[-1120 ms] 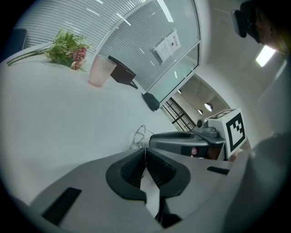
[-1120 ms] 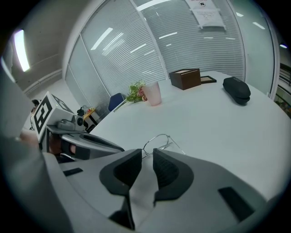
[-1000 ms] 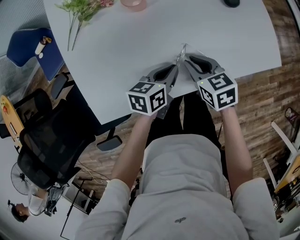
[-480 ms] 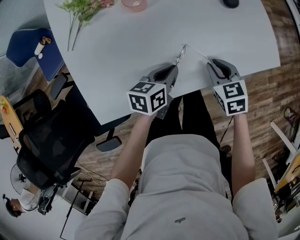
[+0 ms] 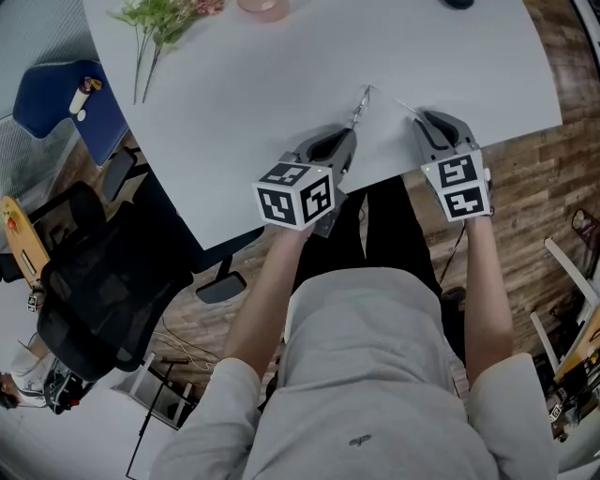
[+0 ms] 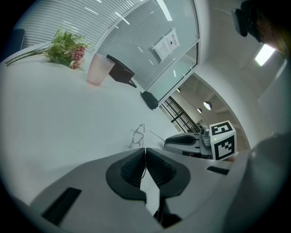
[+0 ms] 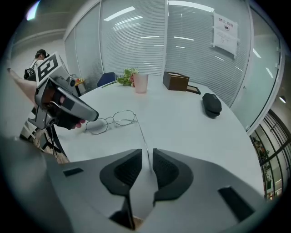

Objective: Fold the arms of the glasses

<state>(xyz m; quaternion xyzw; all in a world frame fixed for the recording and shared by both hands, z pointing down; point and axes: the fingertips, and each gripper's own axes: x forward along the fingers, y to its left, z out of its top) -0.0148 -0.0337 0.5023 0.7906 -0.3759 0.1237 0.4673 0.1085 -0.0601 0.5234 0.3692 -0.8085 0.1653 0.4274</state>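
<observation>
Thin wire-framed glasses (image 5: 364, 101) lie on the white table (image 5: 262, 84), also seen in the right gripper view (image 7: 111, 120) and the left gripper view (image 6: 137, 135). My left gripper (image 5: 353, 127) is shut on one thin arm of the glasses, just behind the frame (image 6: 145, 157). The other arm (image 7: 138, 129) sticks out straight towards my right gripper (image 5: 419, 117). Its tip lies in the gap between the right gripper's pads (image 7: 148, 164), which stand slightly apart and do not press on it.
At the table's far side are a bunch of flowers (image 5: 164, 19), a pink cup (image 7: 140, 83), a brown box (image 7: 176, 81) and a black case (image 7: 211, 103). The table's near edge (image 5: 394, 173) runs just under both grippers. A black office chair (image 5: 89, 291) stands on the left.
My right gripper has moved to the right, away from the left gripper and the frame, out to the end of the straightened arm. The left gripper has kept still.
</observation>
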